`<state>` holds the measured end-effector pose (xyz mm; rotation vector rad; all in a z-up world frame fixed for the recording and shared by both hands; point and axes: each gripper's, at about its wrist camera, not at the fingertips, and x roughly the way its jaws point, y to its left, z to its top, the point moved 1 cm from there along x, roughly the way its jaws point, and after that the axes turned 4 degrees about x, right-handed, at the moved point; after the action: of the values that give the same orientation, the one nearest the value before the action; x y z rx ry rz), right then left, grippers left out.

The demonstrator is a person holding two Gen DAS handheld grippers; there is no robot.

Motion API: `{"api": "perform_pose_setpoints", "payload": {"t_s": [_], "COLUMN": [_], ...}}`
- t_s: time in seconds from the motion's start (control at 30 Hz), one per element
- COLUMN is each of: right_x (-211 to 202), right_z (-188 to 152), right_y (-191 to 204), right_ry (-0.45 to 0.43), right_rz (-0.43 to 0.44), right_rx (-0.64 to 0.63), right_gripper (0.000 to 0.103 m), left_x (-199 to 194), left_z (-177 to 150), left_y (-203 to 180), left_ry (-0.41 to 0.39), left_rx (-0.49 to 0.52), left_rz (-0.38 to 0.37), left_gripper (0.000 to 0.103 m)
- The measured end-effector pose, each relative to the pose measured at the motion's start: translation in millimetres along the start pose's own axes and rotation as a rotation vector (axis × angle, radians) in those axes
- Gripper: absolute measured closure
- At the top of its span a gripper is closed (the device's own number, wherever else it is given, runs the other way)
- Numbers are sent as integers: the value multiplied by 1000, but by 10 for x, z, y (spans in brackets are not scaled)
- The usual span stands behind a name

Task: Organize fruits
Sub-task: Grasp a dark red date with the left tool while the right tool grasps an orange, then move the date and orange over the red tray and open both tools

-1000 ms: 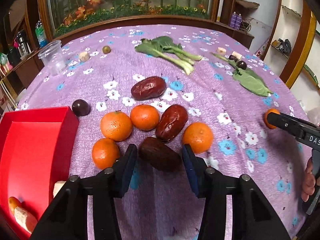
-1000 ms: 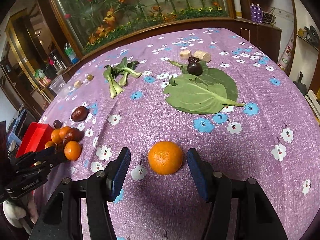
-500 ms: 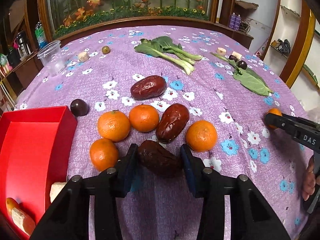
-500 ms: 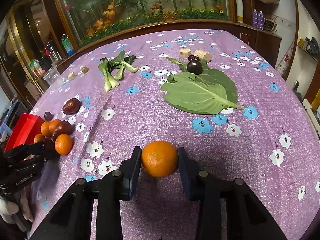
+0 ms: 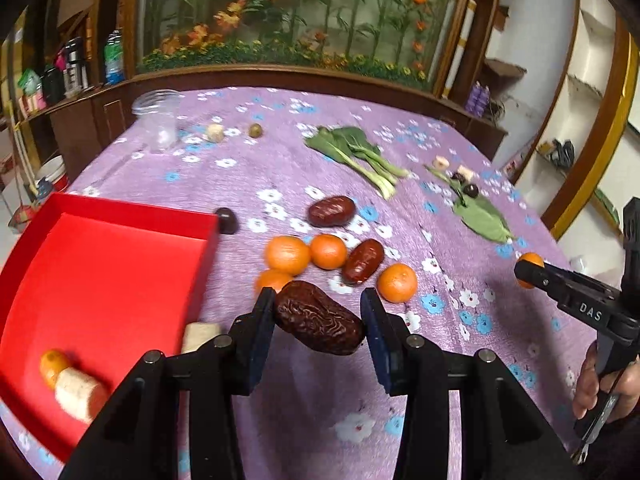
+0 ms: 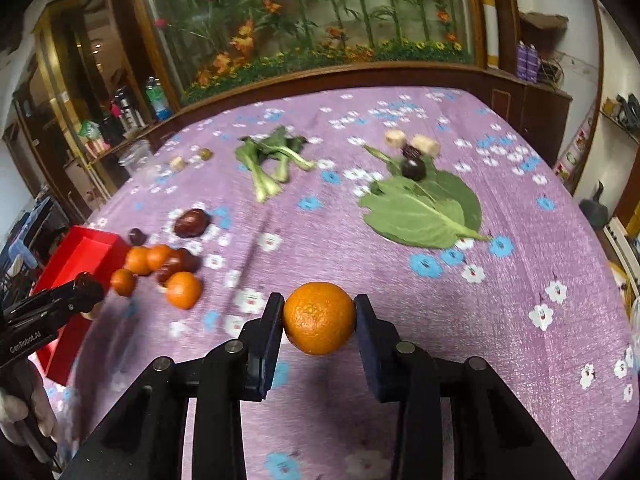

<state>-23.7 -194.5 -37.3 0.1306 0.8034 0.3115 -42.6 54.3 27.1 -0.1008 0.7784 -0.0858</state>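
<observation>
Left wrist view: left hand-held gripper (image 5: 318, 312) clamped on a wrinkled dark date (image 5: 319, 318), lifted clear of the counter (image 5: 440, 208), just right of the red tray (image 5: 100, 264). Right wrist view: right hand-held gripper (image 6: 319, 318) clamped on an orange (image 6: 319, 318), also off the cloth; its jaws have just been closing, with the fruit between them.

Progress, judged: early. Tray holds only one small orange fruit (image 5: 52, 366) and two pale cork-like chunks (image 5: 78, 394). Both held fruits not yet delivered. Left on the counter: four oranges (image 5: 288, 254) and two smooth red-brown dates (image 5: 362, 261) clustered beside the tray, a dark round fruit (image 5: 226, 220) at the tray's far corner, more dark ones by the big leaf (image 6: 424, 212).

Materials: tray rigid, matte red, low-walled, rectangular. Held date oblong, deeply creased, glossy. Orange round, pebbled peel. Counter covered in purple woven cloth with white and blue flowers. Bok choy (image 5: 356, 156) leafy, pale stalks. Clear plastic cup (image 5: 158, 124) at the far left
</observation>
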Motion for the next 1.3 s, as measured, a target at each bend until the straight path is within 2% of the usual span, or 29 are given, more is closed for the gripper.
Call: {"api": "perform_pose_setpoints", "payload": {"t_s": [0.3,0.6,0.77,0.97,1.3], "right_x": [-196,-126,46,382,996], "right_z": [-7,-69,-129,-201,-222], "right_y": [601,1443,2021,2648,3192], "right_ry": [-20,28,70,126,227], "right_rz": [79,220,300,354,376], "right_rx": [-94,-199,-274,-353,-373], "right_gripper": [65,64,64,64,64], "left_x": [-473,-703,-718,-632,-439], "left_z": [-104,-249,-318,-366,-322], "left_y": [423,1170,1598,1945,2253], "left_ry": [-80,-114,-108,-89,-50], "left_rx": [-95,-248,-325,-364,-388], "left_rz": [48,146,199,227,246], "left_gripper": [61,61,61,61,61]}}
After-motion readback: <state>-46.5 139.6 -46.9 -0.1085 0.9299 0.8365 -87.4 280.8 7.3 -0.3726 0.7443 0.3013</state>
